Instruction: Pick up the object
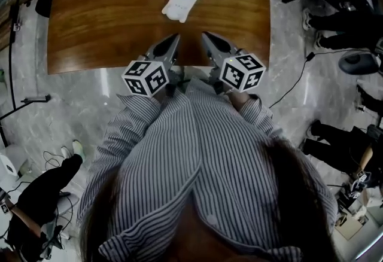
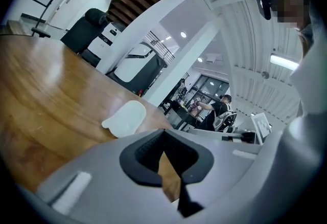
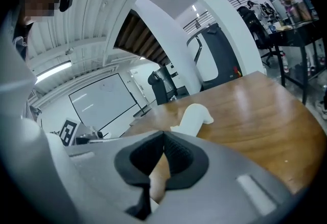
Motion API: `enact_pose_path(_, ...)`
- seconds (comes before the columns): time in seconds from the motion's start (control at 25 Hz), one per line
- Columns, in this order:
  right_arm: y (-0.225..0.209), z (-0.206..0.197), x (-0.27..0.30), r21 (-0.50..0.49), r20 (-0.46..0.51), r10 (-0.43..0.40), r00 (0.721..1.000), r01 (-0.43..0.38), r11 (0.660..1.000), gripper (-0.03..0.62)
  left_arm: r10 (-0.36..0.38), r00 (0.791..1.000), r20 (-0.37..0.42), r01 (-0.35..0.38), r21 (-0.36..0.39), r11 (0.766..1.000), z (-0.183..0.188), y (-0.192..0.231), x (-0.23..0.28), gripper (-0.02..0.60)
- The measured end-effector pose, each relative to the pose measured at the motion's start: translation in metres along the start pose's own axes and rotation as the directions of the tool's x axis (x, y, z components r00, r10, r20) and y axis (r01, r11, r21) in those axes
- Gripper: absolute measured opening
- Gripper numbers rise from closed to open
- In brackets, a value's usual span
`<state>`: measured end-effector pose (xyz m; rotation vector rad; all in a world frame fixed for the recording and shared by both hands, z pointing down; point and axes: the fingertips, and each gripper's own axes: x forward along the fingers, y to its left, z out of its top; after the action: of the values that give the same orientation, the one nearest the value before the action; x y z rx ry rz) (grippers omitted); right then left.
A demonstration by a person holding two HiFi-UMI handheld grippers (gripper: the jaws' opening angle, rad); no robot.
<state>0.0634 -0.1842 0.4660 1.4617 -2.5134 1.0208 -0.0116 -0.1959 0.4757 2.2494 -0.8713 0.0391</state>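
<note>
Object: the white object (image 1: 182,0) lay flat on the brown wooden bench (image 1: 108,21), toward its far side and about midway across, with bare wood all round it.
Object and claws: it was well apart from both of my claws, ahead of them and roughly between their lines. Neither claw touched it.
Left claw: my left claw (image 1: 175,36) hung over the near edge of the bench, pointing forward. In the left gripper view its dark pads (image 2: 148,154) met at the tips, so the left claw (image 2: 163,133) was clenched on nothing. The white object (image 2: 125,118) showed beyond it, a little to the left.
Right claw: my right claw (image 1: 204,34) sat just beside the left one at the same edge. In the right gripper view the right claw (image 3: 163,135) was clenched too, tips together and empty, with the white object (image 3: 194,117) ahead on the wood.
Marker cubes: one marker cube (image 1: 145,77) rode behind the left claw and another (image 1: 242,71) behind the right.
Shirt: my striped shirt (image 1: 197,153) filled the lower middle of the head view.
Surroundings: a pale, glossy floor (image 1: 78,99) lay round the bench.
</note>
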Motion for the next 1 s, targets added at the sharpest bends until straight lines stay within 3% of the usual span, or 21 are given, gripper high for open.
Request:
enact_pose_path(0.28, -0.033, 0.004, 0.022, 0.045, -0.079, 0.009, 0.997, -0.005, 0.999, 0.008, -0.038, 0.998, -0.045, 0.034, -0.078, 0.996, -0.009, -0.004, 0.031, 0.002)
enact_pose_path(0.44, -0.043, -0.001, 0.055, 0.061, -0.126, 0.008, 0.992, 0.0, 0.998, 0.049, -0.035, 0.998, -0.05, 0.031, -0.08, 0.996, -0.011, 0.006, 0.032, 0.002)
enact_pose_path(0.68, -0.066, -0.007, 0.092, 0.093, -0.167, -0.024, 0.986, 0.04, 0.995, 0.124, 0.017, 0.999, -0.029, -0.021, -0.116, 0.993, -0.021, 0.028, 0.036, 0.002)
enact_pose_path(1.0, -0.09, -0.014, 0.124, 0.121, -0.227, -0.051, 0.973, 0.08, 0.989, 0.175, 0.049, 0.999, -0.018, -0.051, -0.171, 0.984, -0.027, 0.048, 0.048, 0.002)
